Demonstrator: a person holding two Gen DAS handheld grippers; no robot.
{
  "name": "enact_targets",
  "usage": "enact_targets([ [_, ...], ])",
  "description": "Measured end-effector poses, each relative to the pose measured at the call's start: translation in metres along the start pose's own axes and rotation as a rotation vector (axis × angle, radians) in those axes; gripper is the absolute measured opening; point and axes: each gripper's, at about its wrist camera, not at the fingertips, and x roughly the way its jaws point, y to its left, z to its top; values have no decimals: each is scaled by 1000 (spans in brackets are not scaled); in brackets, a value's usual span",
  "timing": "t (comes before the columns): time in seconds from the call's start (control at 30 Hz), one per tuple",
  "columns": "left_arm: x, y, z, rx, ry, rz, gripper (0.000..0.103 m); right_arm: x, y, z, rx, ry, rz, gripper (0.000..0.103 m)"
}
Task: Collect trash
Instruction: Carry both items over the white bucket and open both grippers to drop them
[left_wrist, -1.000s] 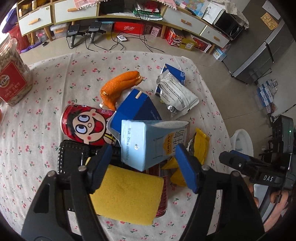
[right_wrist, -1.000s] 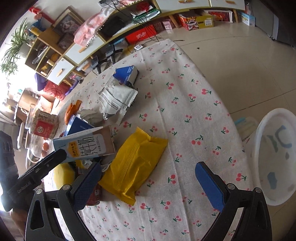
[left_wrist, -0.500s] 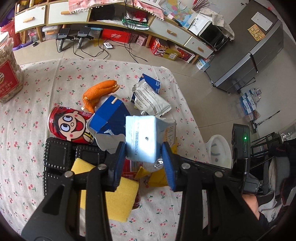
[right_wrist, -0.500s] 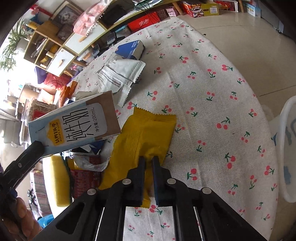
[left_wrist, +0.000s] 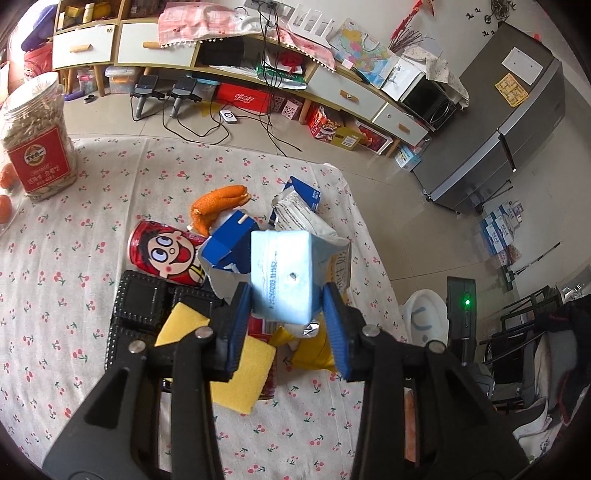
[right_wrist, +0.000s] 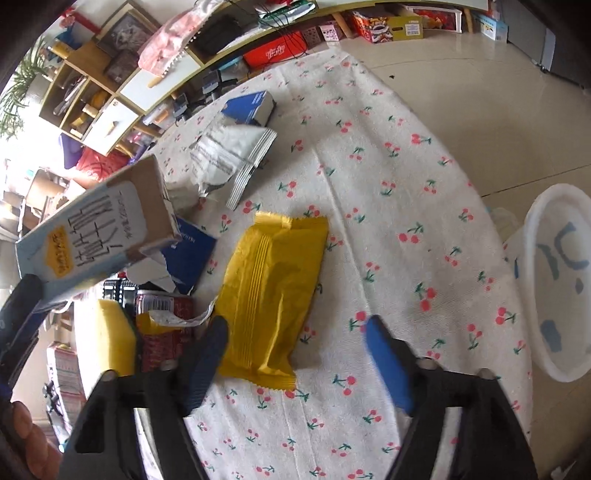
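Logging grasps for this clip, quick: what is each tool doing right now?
Left tool: shut on the light blue milk carton, lifted above the table.
Right tool: open, holding nothing; the yellow wrapper lies between its fingers.

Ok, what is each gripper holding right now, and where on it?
The left gripper is shut on the light blue milk carton, pads pressing its two opposite side faces near the bottom end. The right gripper is open, holding nothing, above the yellow wrapper.
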Motion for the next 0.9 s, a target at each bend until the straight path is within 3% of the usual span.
enact_targets([
  [0.13,-9,14,-5,-38,-8,-12,41,14,18,-9,-66,19,0,83],
  [0.27,-12,16,-5,-55,-21,-15,41,20,27,-20,-136,3,-68,39],
  [0.3,-12,15,-7,-56,-18,-20,41,18,26,-22,-129,8,-56,38],
  [0.37,-12,13,-9,-49,-18,-26,41,10,20,-23,-110,11,-29,21],
  [0.57,-13,3,-9,-22,-35,-47,41,-41,-14,-23,-36,-31,36,19],
  [0.8,2,-27,-20,44,-13,-54,41,-117,-67,-6,30,-182,10,20],
  [0.9,9,-50,-26,83,-10,-68,41,-141,-101,0,65,-201,22,20],
])
